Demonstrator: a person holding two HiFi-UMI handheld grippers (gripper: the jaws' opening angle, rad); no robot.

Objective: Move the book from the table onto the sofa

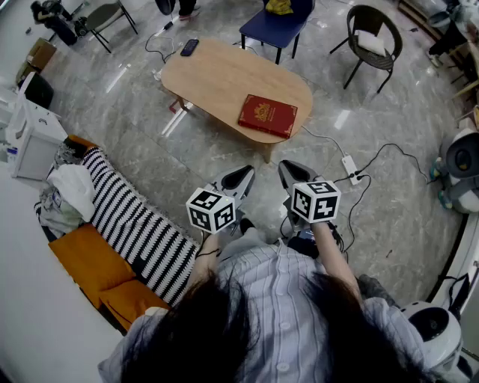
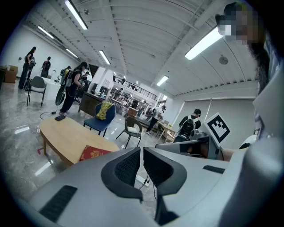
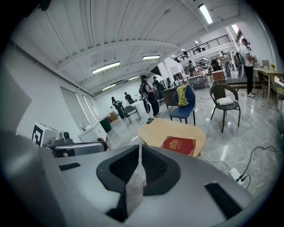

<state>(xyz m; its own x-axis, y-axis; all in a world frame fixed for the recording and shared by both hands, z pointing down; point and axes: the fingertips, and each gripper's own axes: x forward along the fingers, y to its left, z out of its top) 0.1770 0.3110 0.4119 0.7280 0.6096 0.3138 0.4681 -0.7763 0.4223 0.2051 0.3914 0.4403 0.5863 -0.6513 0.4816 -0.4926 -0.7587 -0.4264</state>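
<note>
A red book (image 1: pixel 268 115) with a gold emblem lies on the near right end of the oval wooden table (image 1: pixel 217 75). The same book (image 2: pixel 94 153) shows low in the left gripper view and the book (image 3: pixel 179 145) lies ahead in the right gripper view. Both grippers hang in the air well short of the table, side by side in front of the person. My left gripper (image 1: pixel 244 176) is shut with nothing between its jaws. My right gripper (image 1: pixel 289 169) is shut and empty too. The sofa (image 1: pixel 93 258), with orange cushions and a striped blanket (image 1: pixel 138 221), stands at the lower left.
A phone (image 1: pixel 189 47) lies at the table's far end. A blue chair (image 1: pixel 275 22) and a wicker chair (image 1: pixel 372 41) stand beyond the table. A power strip (image 1: pixel 351 169) with cables lies on the floor at right. White robots (image 1: pixel 458 172) stand at the right edge. Clothes (image 1: pixel 67 187) lie on the sofa.
</note>
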